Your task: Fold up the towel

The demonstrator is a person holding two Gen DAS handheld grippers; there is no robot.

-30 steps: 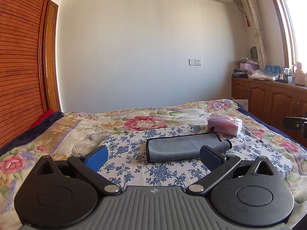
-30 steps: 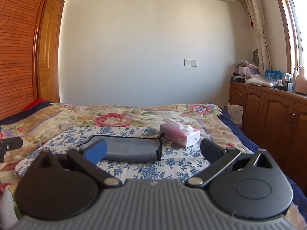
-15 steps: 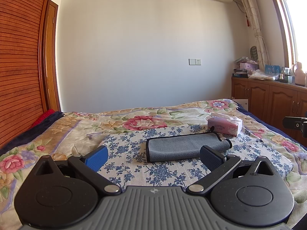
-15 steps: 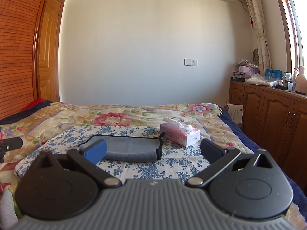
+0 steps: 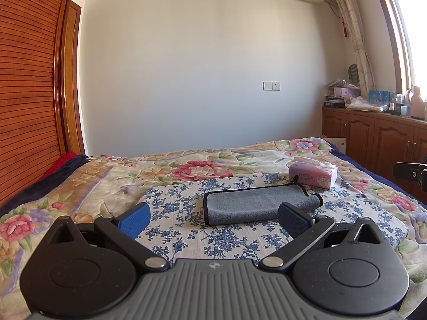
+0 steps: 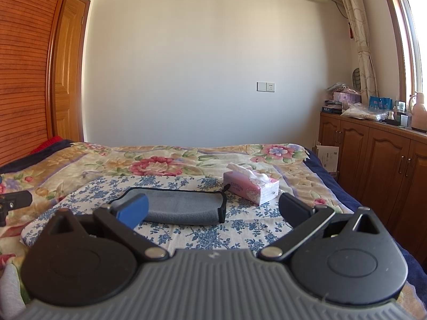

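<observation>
A grey towel (image 5: 253, 204) with black trim lies folded on a blue-flowered white cloth (image 5: 186, 208) on the bed; it also shows in the right wrist view (image 6: 184, 208). My left gripper (image 5: 213, 220) is open and empty, held above the bed short of the towel. My right gripper (image 6: 213, 210) is open and empty, to the right of the towel's near side. The right gripper's tip (image 5: 408, 172) shows at the right edge of the left wrist view. The left gripper's tip (image 6: 13, 202) shows at the left edge of the right wrist view.
A pink tissue box (image 5: 313, 176) stands just beyond the towel's right end, also in the right wrist view (image 6: 250, 186). A floral quilt (image 5: 200, 168) covers the bed. Wooden cabinets (image 6: 373, 165) with clutter on top line the right wall. A wooden door (image 6: 66, 74) is at left.
</observation>
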